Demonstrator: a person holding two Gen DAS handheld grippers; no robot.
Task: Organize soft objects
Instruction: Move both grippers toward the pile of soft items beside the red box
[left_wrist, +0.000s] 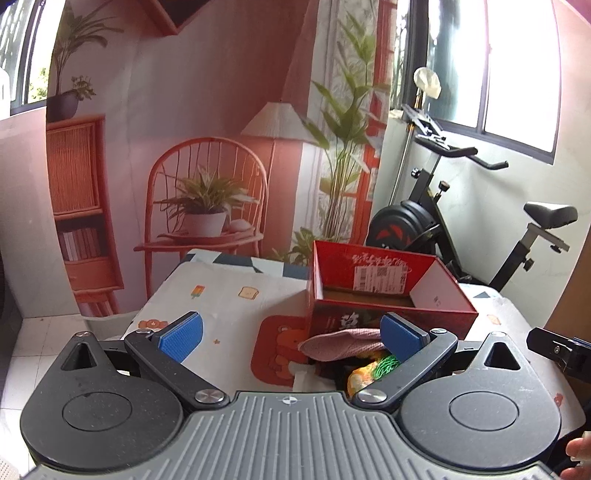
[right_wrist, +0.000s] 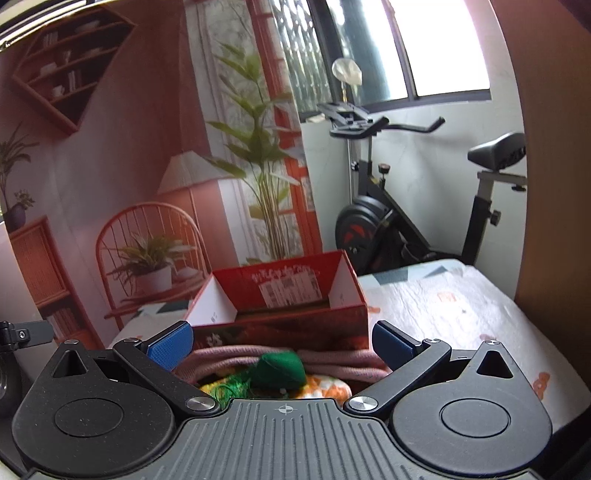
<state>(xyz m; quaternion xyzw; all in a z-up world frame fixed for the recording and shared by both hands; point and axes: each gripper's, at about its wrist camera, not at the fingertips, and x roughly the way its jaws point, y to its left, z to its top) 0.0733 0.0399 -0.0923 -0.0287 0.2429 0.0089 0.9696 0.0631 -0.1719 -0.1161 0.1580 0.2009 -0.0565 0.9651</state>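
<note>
An open red cardboard box (left_wrist: 391, 306) (right_wrist: 280, 314) stands on a quilted table cover, its inside showing only a label and bare walls. Just in front of it lies a heap of soft things: a pink knitted cloth (left_wrist: 340, 343) (right_wrist: 332, 360), a green stuffed piece (right_wrist: 282, 371) and an orange, yellow and green crocheted item (left_wrist: 365, 373) (right_wrist: 325, 389). My left gripper (left_wrist: 291, 336) is open with its right pad beside the pink cloth, the heap lying right of its gap. My right gripper (right_wrist: 282, 345) is open above the heap, the green piece between its fingers but not touched.
The table cover (left_wrist: 229, 295) (right_wrist: 461, 314) has cartoon prints and ends close behind the box. A black exercise bike (left_wrist: 443, 218) (right_wrist: 406, 221) stands behind the table at the right. A printed room backdrop fills the left. A hand (left_wrist: 578, 450) shows at the lower right edge.
</note>
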